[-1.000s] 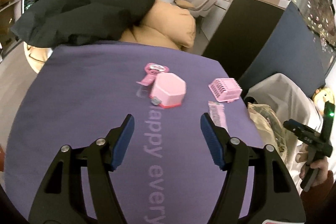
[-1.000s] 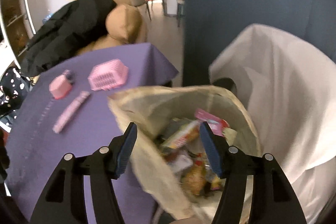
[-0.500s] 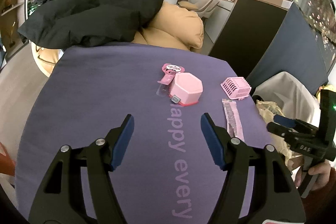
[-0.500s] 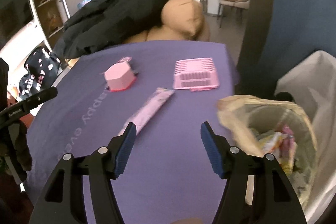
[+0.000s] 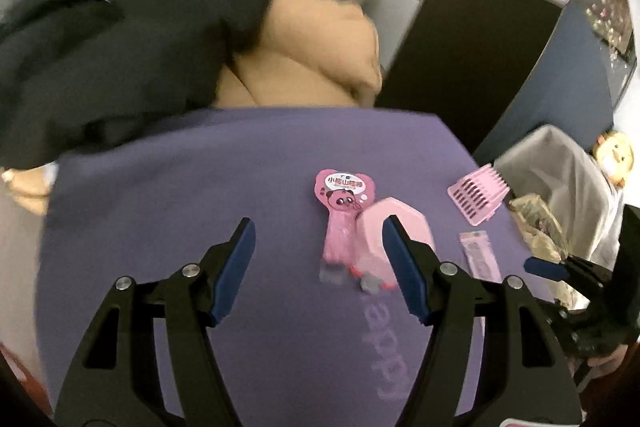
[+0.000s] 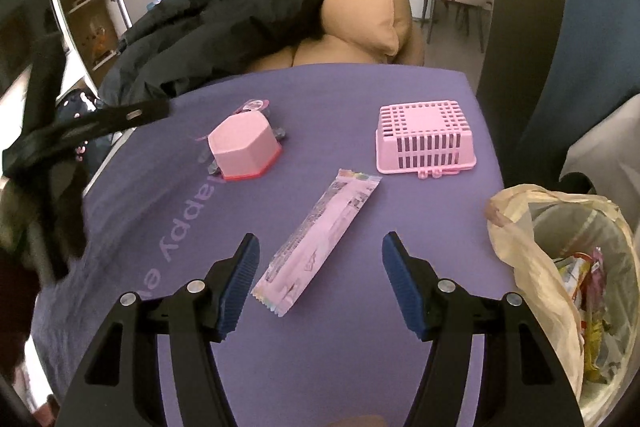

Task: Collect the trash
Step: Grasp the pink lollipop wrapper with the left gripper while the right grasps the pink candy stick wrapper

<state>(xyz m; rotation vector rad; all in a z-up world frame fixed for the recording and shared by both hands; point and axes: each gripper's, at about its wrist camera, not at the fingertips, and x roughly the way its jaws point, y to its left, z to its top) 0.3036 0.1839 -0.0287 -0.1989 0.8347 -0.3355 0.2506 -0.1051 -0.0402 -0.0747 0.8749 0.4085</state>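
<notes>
Right wrist view is filled mostly by the purple cloth (image 6: 360, 99) spread over the table, with pale lettering printed on it. Behind it, a tan sofa (image 6: 368, 11) is seen with a black coat (image 6: 240, 11) heaped on it. At the right edge, a trash bin (image 6: 568, 227) lined with a yellowish plastic bag (image 6: 516, 227) is placed just beside the table; crumpled wrappers (image 6: 580, 279) in yellow, red and pink are piled inside it. A pink slotted basket (image 6: 426, 135) is set upside down on the cloth, so its contents cannot be told. A pink hexagonal box (image 6: 242, 147) is also turned over, with a red rim against the cloth and small dark bits showing at its base. Touching its far side, a pink card-backed packet (image 5: 340, 203) is laid flat, best seen from the left wrist view.

1 long pink wrapper (image 6: 320, 239) is laid diagonally on the cloth, its near end between the tips of the right gripper (image 6: 318, 275). That gripper is tilted downward over the cloth, its jaws held wide apart with neither pad pressed on the wrapper. The left gripper (image 5: 318, 263) is likewise angled down, with its jaws spread and nothing grasped; the hexagonal box and the packet are seen between and beyond its tips, though contact cannot be told through the blur.
</notes>
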